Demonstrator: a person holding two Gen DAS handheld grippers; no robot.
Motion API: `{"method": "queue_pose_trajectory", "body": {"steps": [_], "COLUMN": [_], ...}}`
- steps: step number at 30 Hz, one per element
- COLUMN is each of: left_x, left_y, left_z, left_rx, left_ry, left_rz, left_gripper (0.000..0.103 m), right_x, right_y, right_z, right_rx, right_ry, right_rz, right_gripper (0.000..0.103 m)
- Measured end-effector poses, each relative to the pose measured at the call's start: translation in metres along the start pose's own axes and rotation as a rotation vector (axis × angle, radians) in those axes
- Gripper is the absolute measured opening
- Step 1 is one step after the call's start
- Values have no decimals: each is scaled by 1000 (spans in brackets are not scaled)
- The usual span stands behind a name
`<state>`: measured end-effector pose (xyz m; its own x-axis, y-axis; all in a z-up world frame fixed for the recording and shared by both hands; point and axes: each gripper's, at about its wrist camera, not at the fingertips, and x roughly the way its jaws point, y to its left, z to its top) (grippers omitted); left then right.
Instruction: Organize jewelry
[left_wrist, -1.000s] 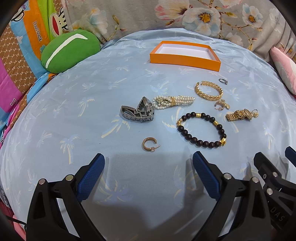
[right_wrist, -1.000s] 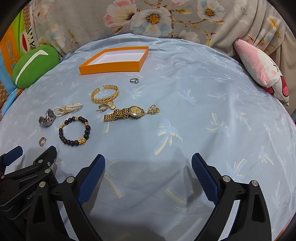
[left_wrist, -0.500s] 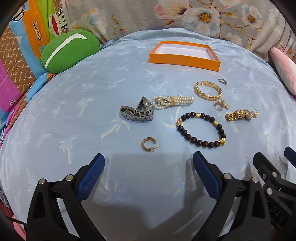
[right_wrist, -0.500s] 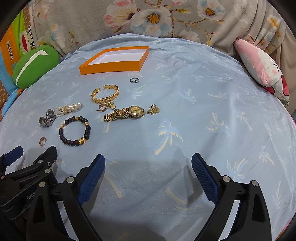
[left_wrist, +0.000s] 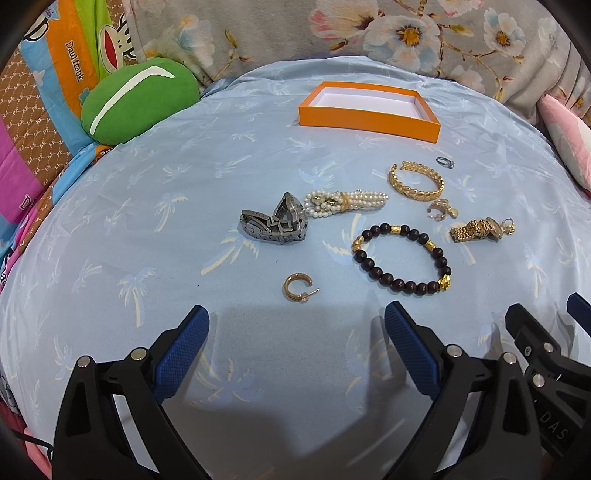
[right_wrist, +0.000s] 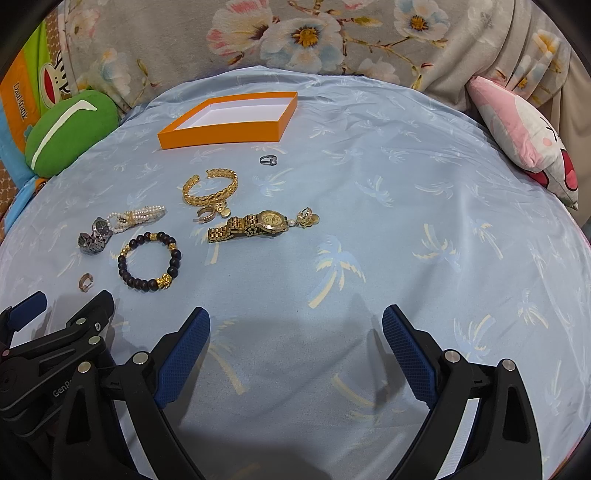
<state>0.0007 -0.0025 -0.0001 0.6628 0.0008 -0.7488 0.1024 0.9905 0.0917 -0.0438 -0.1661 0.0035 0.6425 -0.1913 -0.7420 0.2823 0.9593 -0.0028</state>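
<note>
Both claws hover side by side above a pale blue bedsheet printed with palm trees, each spread wide with nothing between its blue-padded fingers: the left gripper and the right gripper. Taking the shallow orange cardboard box with a white inside as landmark, all the jewelry lies on the sheet on the near side of it, none inside. Nearest the left gripper is a gold hoop earring, then a bracelet of dark wooden beads with gold spacers, a folded silver metal watch touching a multi-strand pearl bracelet, a gold leaf-pattern cuff bangle, and, closest to the box, a small silver ring. Just nearer than the bangle lies a second gold hoop earring. Behind the box a grey floral fabric rises; left of the box sit a green round cushion with a white stripe and a bright cartoon-print blanket. The right wrist view shows what the left barely does: the gold link watch with its round dial facing up, a gold charm earring just beside it, a wide bare stretch of sheet to the right of the box, and a pink and white plush pillow at the far right edge.
</note>
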Motion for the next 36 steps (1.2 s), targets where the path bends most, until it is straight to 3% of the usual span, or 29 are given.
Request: {"method": "queue_pose_trajectory", "body": {"steps": [22,28,32,36], "left_x": [0,-9,-15,-9], "left_y": [4,20,43,65], "left_z": [1,2,11,33], "left_rx": [-24,-42,-74,-75], "left_ry": [-13,-67,-134,-98], "left_rz": [-22,8,-31,-1], "left_gripper": [93,94,94,94], "right_x": [0,-3,-2,-1], "right_y": [-1,-5,-6,-5], "right_z": [-1,-3,-1,-1], "right_rx": [6,28,24,15], "right_ry": [1,-8,-5,2], "right_rz": [7,46,65,77], "right_gripper": [93,92,86,80]}}
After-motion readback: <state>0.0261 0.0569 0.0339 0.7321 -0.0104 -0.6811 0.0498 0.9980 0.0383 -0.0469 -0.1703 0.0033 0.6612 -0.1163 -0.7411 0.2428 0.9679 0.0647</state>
